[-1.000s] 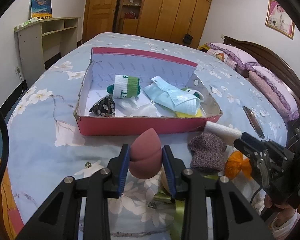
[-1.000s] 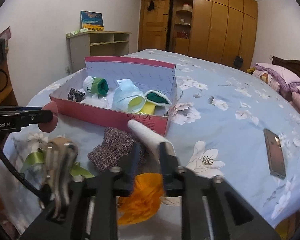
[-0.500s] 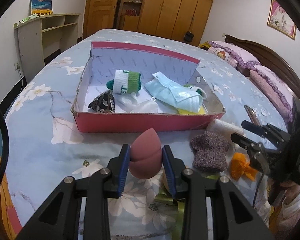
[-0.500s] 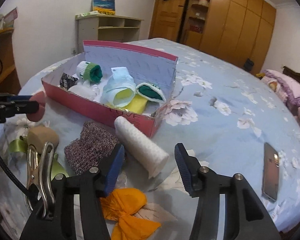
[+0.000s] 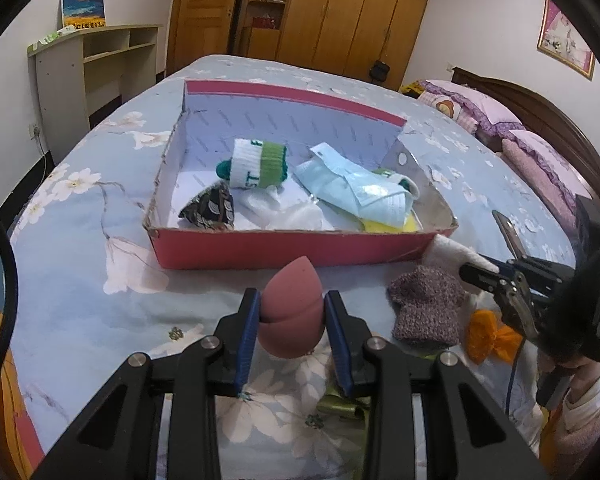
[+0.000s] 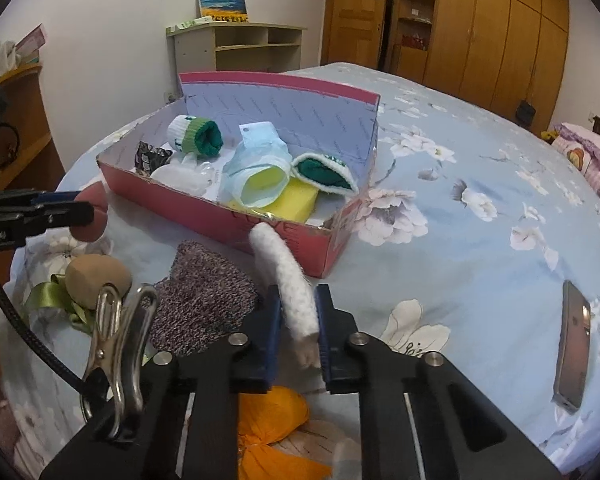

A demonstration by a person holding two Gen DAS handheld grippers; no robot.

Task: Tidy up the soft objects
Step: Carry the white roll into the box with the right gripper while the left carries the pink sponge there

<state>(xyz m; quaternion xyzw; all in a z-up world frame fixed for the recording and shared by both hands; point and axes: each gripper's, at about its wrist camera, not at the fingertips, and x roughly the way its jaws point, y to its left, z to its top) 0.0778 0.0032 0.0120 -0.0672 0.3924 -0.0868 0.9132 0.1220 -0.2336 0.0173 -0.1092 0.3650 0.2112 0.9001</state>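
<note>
My right gripper [image 6: 296, 316] has just been closing and is now clamped on the white fuzzy rolled sock [image 6: 286, 276]; pads squeeze its near end. The far end of the roll leans against the front wall of the open red cardboard box [image 6: 228, 216], by its right corner. The roll lies on the blue floral bedspread [image 6: 480, 248].

My left gripper [image 5: 292, 312] is clamped on a dusty-pink teardrop makeup sponge [image 5: 292, 308], tip up, held in front of the box's near wall and apart from it. Blue pads [image 5: 247, 332] press both sides.

Touching the white roll's left side: a grey-purple knitted sock [image 6: 204, 296], flat on the bedspread. Nearer me, under the right gripper, an orange crinkled fabric bow [image 6: 272, 432]. Left of the knitted sock, a tan rounded sponge [image 6: 98, 276] sits on a green satin ribbon [image 6: 48, 296].

Inside the box: a white-and-green rolled sock [image 5: 258, 162] toward the back, a dark patterned fabric pouch [image 5: 210, 210] front left, clear crumpled plastic [image 5: 288, 212] in the middle, a light blue face mask [image 5: 360, 192] draped over a yellow sponge block [image 6: 292, 200], and a green sock with white trim [image 6: 324, 174] at the right end.

A grey smartphone [image 6: 572, 344] lies on the bedspread well right of the box. A metal spring clip [image 6: 116, 344] hangs on the right gripper's body.
</note>
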